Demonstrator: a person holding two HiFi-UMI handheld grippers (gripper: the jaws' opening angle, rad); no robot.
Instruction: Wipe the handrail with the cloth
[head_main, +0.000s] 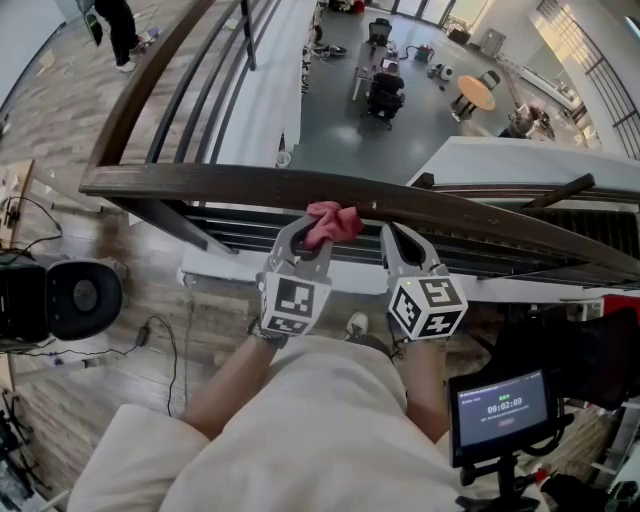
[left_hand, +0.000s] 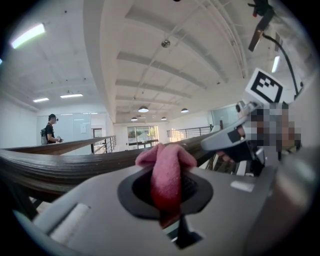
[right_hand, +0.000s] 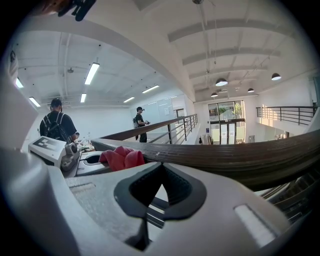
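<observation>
**Cloth in left claw at the handrail; right claw empty**

Left gripper: jaws closed on the cloth. In the left gripper view the pink fabric fills the gap between the pads and bunches out above them. The part of the cloth below the pads is hidden inside the claw.

Right gripper: jaws drawn together with nothing between them. In its own view only railing and floor show through the cutout in the pads. It sits just beside the left gripper, on the same side of the rail.

Handrail: dark wood, running across the head view from left to right. Both ends are cut off by the frame, and a second rail branches away to the upper left.

Position of cloth: the bunch sits at the near edge of the rail and overlaps it in the head view. In the right gripper view it lies close against the rail's near side. I cannot tell whether it actually presses on the wood, because the claw covers the contact line.

Both forearms are visible only from the wrist to the sleeve.

Surroundings:
- A screen at lower right shows digits too small to read.
- A person at the top left is cut off at the shoulders.
- The lower floor shows beyond the rail, with its furniture small and unclear.
</observation>
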